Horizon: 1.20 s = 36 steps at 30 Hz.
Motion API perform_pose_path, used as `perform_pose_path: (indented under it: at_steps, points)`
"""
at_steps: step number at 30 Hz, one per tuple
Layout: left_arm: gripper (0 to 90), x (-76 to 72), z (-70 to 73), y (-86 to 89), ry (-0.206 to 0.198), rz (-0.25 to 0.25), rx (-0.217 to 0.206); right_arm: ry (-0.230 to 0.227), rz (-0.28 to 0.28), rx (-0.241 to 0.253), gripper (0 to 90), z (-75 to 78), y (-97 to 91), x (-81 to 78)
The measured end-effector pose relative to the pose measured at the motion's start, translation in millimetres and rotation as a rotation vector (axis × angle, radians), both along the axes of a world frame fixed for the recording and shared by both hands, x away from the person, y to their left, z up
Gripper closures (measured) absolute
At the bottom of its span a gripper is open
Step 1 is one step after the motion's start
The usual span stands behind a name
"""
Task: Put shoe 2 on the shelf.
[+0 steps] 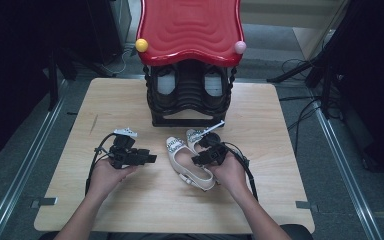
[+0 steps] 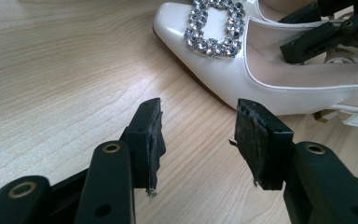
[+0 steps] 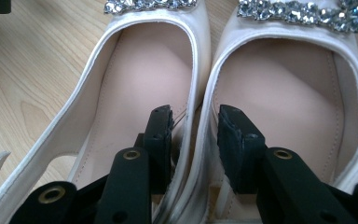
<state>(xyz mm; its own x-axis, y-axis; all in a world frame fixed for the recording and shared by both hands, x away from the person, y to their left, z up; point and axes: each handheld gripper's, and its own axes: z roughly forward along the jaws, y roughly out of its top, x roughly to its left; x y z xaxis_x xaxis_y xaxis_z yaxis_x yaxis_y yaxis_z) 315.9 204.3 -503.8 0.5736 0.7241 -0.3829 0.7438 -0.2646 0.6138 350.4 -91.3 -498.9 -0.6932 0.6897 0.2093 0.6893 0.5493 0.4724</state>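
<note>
Black jaws of right gripper [image 3: 195,122] straddle the two touching inner side walls of a pair of glossy cream slingback shoes w/ rhinestone buckles [image 3: 200,93], one jaw inside each shoe; pads sit close to the walls, but whether they pinch cannot be told. Left gripper [image 2: 198,135], jaws spread & empty, rests over bare light-wood table [image 1: 130,210], just beside the nearer shoe's toe. Pair lies mid-table, near a red-topped black shoe rack [image 1: 190,30].

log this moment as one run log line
left gripper: open, empty, beside shoes | right gripper: jaws straddle inner walls of both white shoes | table
</note>
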Motion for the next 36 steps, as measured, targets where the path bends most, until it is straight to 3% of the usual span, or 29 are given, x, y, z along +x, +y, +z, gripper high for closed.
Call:
perform_pose_path:
  at_steps: [5, 8, 12, 15, 26, 32, 36]
  points:
    - [51.2, 0.0, 0.2, 0.8, -0.002, 0.006, 0.001, 0.018, 0.002, -0.005, 67.3, 0.3, -0.3, 2.3]
    - [51.1, 0.1, 0.9, 2.8, -0.006, 0.011, -0.005, 0.053, 0.011, -0.023, 67.8, 5.2, -2.8, 3.8]
    - [51.0, 0.9, 0.2, 3.2, 0.001, 0.017, -0.003, 0.056, 0.027, -0.033, 72.7, 5.3, -2.0, 4.2]
    - [51.0, 0.2, 1.1, 3.2, -0.005, 0.018, -0.01, 0.075, 0.034, -0.012, 78.0, 5.2, -4.1, 8.5]
    - [50.9, 1.8, 1.8, 8.9, -0.015, 0.032, -0.008, 0.131, 0.069, -0.118, 85.1, 14.2, 9.9, 18.7]
    - [50.9, 3.6, 1.9, 16.7, -0.027, 0.053, 0.011, 0.126, 0.085, -0.109, 85.6, 21.9, 6.4, 22.1]
    - [50.9, 4.9, 1.8, 20.3, -0.032, 0.064, 0.008, 0.118, 0.136, -0.091, 85.6, 36.5, 2.4, 24.8]
